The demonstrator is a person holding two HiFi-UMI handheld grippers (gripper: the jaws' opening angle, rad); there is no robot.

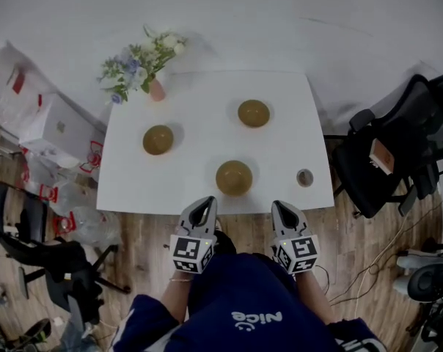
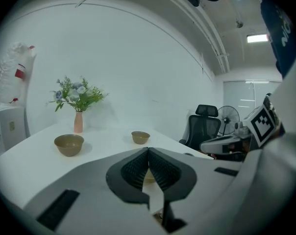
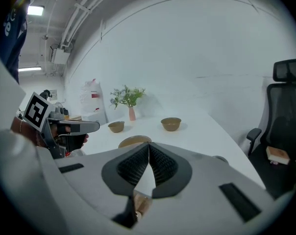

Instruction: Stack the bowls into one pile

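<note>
At the near edge of the white bench (image 1: pixel 199 160), standing at the very opening of the job, with no bowl lifted and no pile begun. Holding the left tool (image 1: pixel 204 202) and the right tool (image 1: pixel 282 207) just short of the bench edge, both with jaws pressed together on nothing. Facing three upright bowls, all well apart: the near bowl (image 1: pixel 234 177) just ahead, between the two tools; the left bowl (image 1: pixel 158 139) farther back; the far bowl (image 1: pixel 254 113) farthest, toward the right. Next, by judgement: spread one tool's jaws, reach for a rim (likeliest the near bowl), pinch the wall, lift, carry over a second bowl and lower inside. No taking a rim without opening first. Around: a vase of flowers (image 1: pixel 156 88) at the back left corner, close behind the left bowl and worth a wide berth; a small round dark thing (image 1: pixel 304 177) near the right edge, beside the right tool's likely path; a black office chair (image 1: pixel 383 160) off to the right; bags (image 1: pixel 31 108) on the floor at left. Nothing between the tools and the near bowl.
</note>
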